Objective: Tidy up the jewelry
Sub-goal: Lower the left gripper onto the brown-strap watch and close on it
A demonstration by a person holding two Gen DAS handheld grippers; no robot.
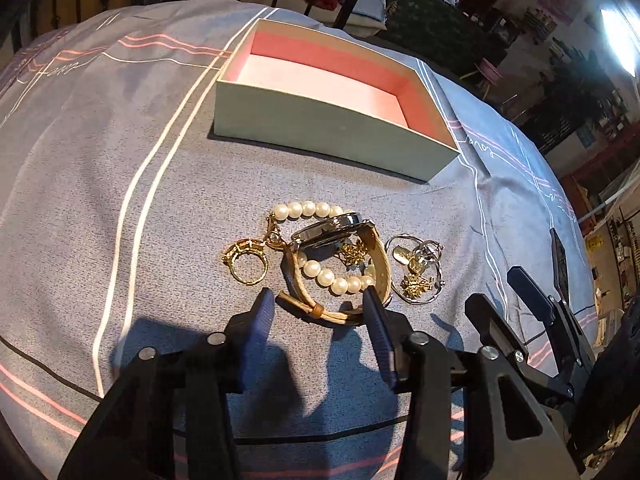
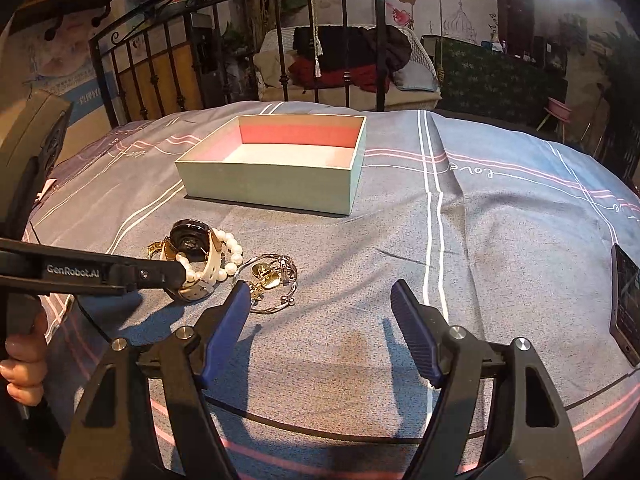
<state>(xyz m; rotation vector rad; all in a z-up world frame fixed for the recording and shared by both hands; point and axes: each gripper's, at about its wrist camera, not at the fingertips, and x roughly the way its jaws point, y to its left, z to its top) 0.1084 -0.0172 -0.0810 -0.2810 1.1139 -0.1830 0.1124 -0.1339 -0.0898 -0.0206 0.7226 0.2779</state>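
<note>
A pile of jewelry lies on the bedspread: a watch (image 1: 334,232) with a tan strap, a pearl bracelet (image 1: 332,278), a gold ring (image 1: 248,262) and a silver bangle with gold charms (image 1: 416,272). An open mint box with pink lining (image 1: 332,136) stands behind it. My left gripper (image 1: 318,298) is open, its fingers either side of the watch strap's near end. In the right wrist view the watch (image 2: 188,240), the bangle (image 2: 272,276) and the box (image 2: 268,184) show. My right gripper (image 2: 320,292) is open and empty, right of the pile.
A dark phone (image 2: 626,304) lies at the bed's right edge. An iron bed frame (image 2: 240,60) with clothes behind it stands beyond the box. The right gripper's body (image 1: 532,320) shows at the right of the left wrist view.
</note>
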